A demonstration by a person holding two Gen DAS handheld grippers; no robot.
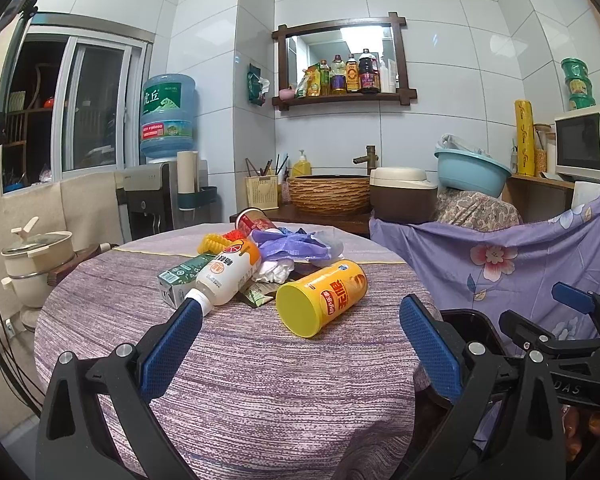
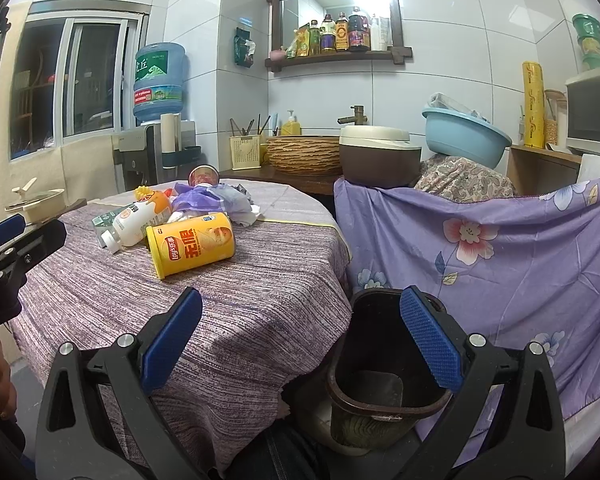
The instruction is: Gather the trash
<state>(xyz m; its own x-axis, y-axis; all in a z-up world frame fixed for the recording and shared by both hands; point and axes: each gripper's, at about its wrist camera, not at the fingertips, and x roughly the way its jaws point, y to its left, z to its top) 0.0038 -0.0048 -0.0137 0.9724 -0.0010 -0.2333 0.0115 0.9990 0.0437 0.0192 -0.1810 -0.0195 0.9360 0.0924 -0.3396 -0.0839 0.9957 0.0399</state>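
With both jaws wide and empty, the left gripper (image 1: 300,320) should straddle the yellow Lay's chip canister (image 1: 322,297) across its middle, then carry it off the bench (image 1: 228,360) to the dark bin (image 2: 374,364) by the right gripper (image 2: 300,320).

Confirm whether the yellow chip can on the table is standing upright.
No. The chip can lies on its side on the table, its yellow end facing the left gripper.

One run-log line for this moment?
left claw open, empty | right claw open, empty | chip can lying on table | bin empty
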